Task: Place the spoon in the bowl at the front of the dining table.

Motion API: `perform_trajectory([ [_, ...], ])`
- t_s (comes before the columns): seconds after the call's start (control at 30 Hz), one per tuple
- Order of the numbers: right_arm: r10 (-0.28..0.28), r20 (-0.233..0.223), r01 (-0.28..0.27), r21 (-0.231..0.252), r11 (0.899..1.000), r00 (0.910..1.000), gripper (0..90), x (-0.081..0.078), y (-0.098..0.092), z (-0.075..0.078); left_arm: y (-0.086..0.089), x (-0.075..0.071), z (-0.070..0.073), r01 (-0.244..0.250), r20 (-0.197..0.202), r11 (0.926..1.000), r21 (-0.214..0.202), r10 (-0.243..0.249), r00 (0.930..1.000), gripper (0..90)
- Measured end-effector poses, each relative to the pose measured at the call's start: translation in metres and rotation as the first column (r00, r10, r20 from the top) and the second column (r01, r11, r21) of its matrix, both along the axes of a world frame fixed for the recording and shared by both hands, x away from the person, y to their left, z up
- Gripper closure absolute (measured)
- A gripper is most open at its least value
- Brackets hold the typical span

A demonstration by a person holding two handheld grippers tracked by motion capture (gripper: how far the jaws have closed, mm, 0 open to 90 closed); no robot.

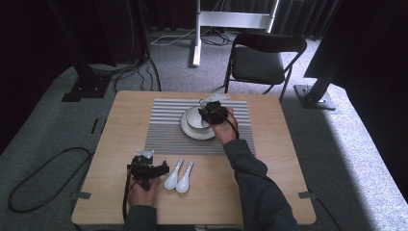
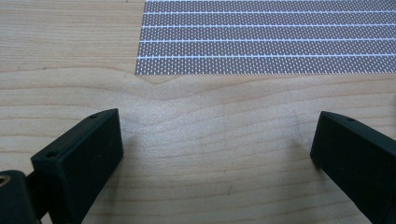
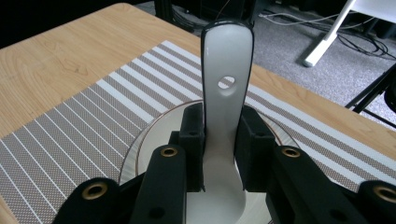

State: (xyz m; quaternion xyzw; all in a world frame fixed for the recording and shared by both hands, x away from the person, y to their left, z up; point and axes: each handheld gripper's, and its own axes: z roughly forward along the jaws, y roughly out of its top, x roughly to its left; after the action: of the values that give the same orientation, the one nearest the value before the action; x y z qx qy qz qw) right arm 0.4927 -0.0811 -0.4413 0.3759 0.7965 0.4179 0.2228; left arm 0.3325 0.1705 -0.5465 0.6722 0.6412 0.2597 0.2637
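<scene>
A white ceramic spoon (image 3: 227,60) with a hole in its handle stands between the jaws of my right gripper (image 3: 222,140), which is shut on it above a white plate (image 3: 140,149). From above, the right gripper (image 1: 213,113) hovers over a white bowl (image 1: 194,118) on that plate (image 1: 195,134), on a grey striped placemat (image 1: 163,125). My left gripper (image 1: 146,166) rests low at the near left, open. Its jaws (image 2: 215,149) stand wide apart over bare wood, just short of the placemat's edge (image 2: 266,37). Two more white spoons (image 1: 172,179) (image 1: 184,182) lie side by side to its right.
The wooden table (image 1: 120,115) stands on grey carpet. A black folding chair (image 1: 262,60) is behind the far right edge, and a white stand (image 1: 197,33) is further back. Cables trail on the floor (image 1: 43,168) at the left.
</scene>
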Motion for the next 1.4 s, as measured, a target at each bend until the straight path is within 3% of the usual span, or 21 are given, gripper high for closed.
perform_trajectory([
  [0.5,0.036,-0.02,-0.037,-0.063,0.997,0.9992,74.4,0.0,0.019,-0.02,0.0,0.0,0.0,-0.002,0.003,1.0,-0.001,0.002,1.0,2.7],
  [1.0,0.09,0.015,-0.087,-0.146,0.985,0.9959,74.3,0.001,0.045,-0.02,0.0,0.0,0.0,-0.002,0.003,1.0,-0.001,0.002,1.0,2.7],
  [1.4,0.104,-0.01,-0.104,-0.181,0.978,0.9945,74.1,0.005,0.067,-0.029,0.0,0.0,0.0,0.006,0.001,1.0,0.003,-0.006,1.0,2.6],
])
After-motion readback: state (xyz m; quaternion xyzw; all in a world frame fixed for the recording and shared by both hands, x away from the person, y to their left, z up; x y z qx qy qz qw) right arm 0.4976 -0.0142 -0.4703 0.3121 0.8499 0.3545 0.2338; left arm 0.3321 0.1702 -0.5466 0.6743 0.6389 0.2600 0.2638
